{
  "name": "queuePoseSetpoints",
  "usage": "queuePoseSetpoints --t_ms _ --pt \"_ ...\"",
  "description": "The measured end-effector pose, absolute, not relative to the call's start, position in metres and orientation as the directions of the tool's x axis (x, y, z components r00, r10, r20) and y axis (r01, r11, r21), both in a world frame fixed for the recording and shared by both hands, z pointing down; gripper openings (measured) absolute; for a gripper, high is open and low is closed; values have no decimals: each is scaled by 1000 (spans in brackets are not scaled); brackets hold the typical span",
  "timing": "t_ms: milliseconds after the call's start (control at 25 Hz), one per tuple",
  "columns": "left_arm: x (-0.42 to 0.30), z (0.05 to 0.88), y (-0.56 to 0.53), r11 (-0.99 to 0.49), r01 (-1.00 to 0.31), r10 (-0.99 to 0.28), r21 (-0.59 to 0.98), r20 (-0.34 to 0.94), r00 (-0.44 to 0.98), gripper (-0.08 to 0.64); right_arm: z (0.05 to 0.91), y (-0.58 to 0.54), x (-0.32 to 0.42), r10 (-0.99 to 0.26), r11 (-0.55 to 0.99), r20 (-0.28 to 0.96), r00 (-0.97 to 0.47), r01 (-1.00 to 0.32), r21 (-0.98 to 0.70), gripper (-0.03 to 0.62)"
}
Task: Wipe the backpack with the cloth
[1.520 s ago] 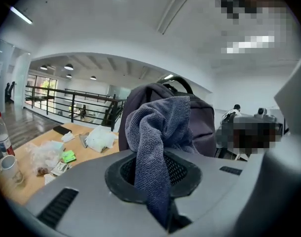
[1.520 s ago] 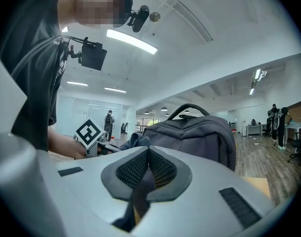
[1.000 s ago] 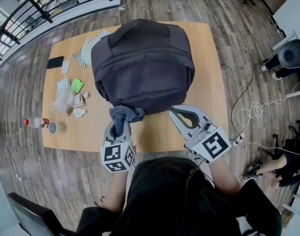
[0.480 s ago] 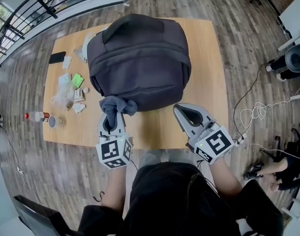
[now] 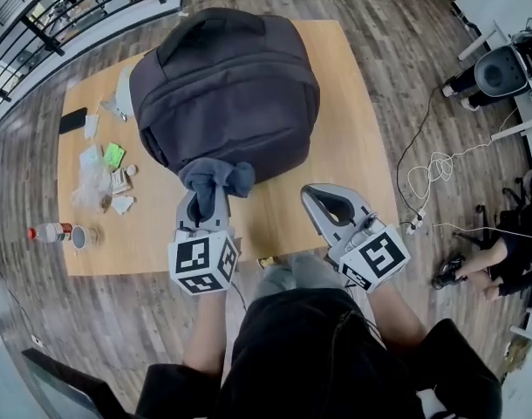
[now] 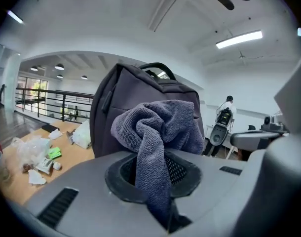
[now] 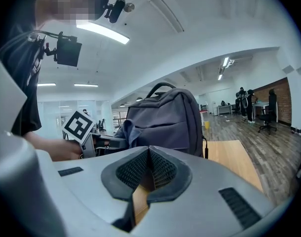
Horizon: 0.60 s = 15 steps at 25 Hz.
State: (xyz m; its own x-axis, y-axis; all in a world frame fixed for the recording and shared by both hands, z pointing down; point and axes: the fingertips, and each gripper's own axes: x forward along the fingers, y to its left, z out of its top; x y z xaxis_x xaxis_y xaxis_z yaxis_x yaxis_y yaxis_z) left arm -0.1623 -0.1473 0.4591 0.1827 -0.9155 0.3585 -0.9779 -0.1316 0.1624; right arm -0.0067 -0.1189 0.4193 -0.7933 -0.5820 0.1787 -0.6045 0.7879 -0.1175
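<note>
1. Your left gripper [image 5: 203, 206] pinched a bunched grey-blue microfibre cloth [image 5: 216, 180]. Its jaws were closed on the cloth's tail, and the loose bunch spilled forward past the tips.
2. The large dark charcoal fabric backpack [image 5: 227, 85] stood upright on the light wooden table [image 5: 358, 138], with its carry handle on top and its broad face towards you. It lay straight ahead of the left gripper. The cloth bunch sat at the lower edge of that face, though whether it truly pressed there could not be told.
3. Your right gripper [image 5: 323, 201] was pressed together on nothing. It hung over the table's near edge, right of the backpack and apart from it, so the left was the nearer hand.
4. The face rose above the cloth, so a wipe would likely have run upward and across.
5. Bare table lay open to the right. To the left, scattered wrappers [image 5: 105, 168] and a small bottle [image 5: 48, 231] lay well apart from the cloth.
</note>
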Motion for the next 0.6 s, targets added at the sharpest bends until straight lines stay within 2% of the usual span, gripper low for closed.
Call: queuePoseSetpoints --t_ms 320,600 --pt "-119 451 -157 -236 -960 -860 150 427 278 55 413 -108 20 -653 734 160 -740 -671 -105 12" --pt "-28 447 -188 -390 -899 -792 197 426 437 55 405 -114 59 -703 691 138 -697 -716 -97 12"
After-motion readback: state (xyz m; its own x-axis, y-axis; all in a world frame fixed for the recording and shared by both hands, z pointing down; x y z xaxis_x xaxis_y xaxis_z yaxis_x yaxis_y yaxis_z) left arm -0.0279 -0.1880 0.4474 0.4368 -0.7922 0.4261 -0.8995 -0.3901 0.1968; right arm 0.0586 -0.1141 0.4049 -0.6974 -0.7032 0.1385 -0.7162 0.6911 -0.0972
